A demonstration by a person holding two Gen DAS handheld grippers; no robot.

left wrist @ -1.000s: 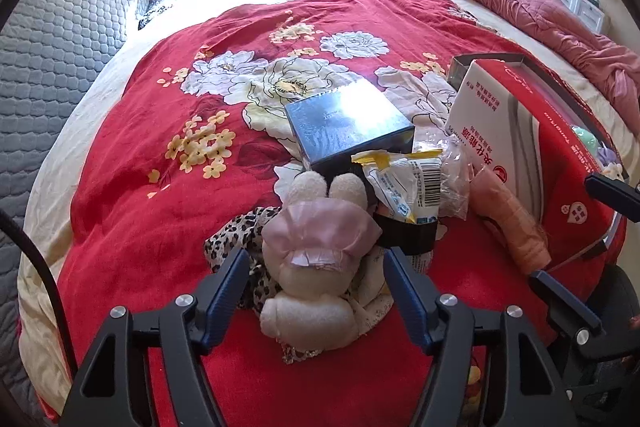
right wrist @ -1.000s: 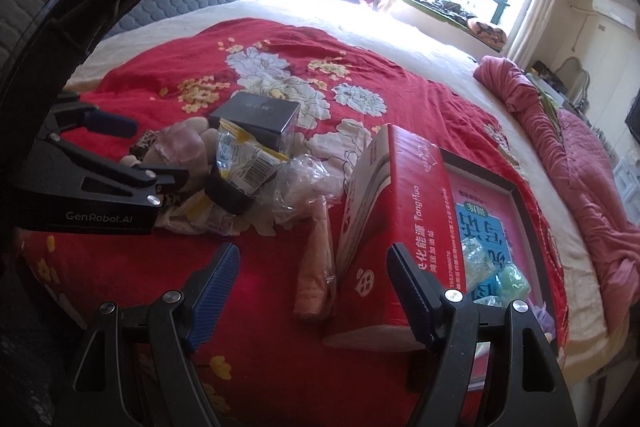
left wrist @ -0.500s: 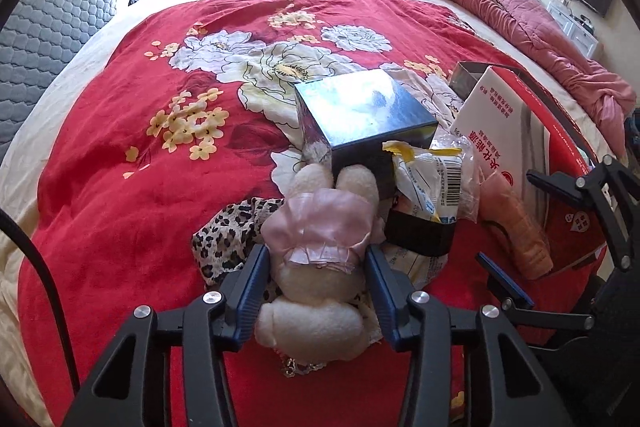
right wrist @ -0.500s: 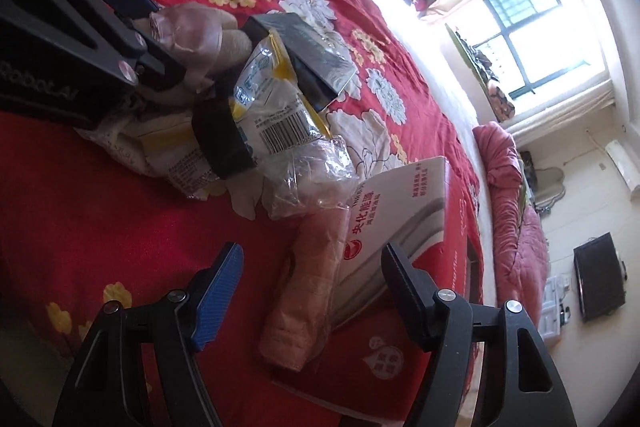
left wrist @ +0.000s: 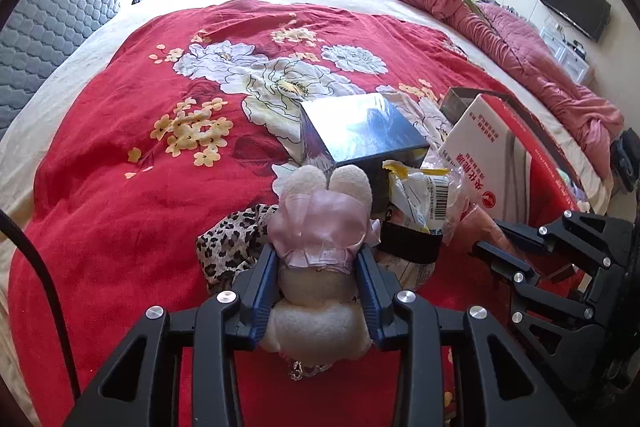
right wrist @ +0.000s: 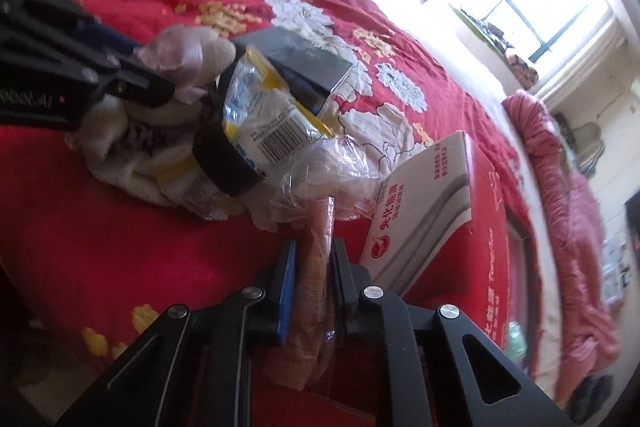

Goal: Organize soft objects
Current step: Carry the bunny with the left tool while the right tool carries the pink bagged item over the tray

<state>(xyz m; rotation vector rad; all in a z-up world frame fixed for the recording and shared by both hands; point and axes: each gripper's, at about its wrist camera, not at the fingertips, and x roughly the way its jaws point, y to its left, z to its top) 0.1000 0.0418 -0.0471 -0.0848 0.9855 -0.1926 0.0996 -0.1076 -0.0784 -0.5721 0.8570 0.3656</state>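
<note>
On a red floral blanket [left wrist: 120, 195], the left gripper [left wrist: 316, 267] was clamped around the waist of a plush bunny [left wrist: 320, 227], which lay just left of a blue box [left wrist: 360, 131] and partly on a leopard-print cloth [left wrist: 228, 247]. Light and squashy, the bunny looked safest held at its narrow middle, where the pads already sank in. Right of the box, the right gripper [right wrist: 312, 267] pinched a pink wrapped roll [right wrist: 320, 247] beside a red carton [right wrist: 432, 211]; soft inside slick film, it might slip unless gripped mid-length. Only the right wrist view showed that grip and a barcoded packet [right wrist: 264, 115] against the box; only the left showed the bunny squeezed between both fingers
</note>
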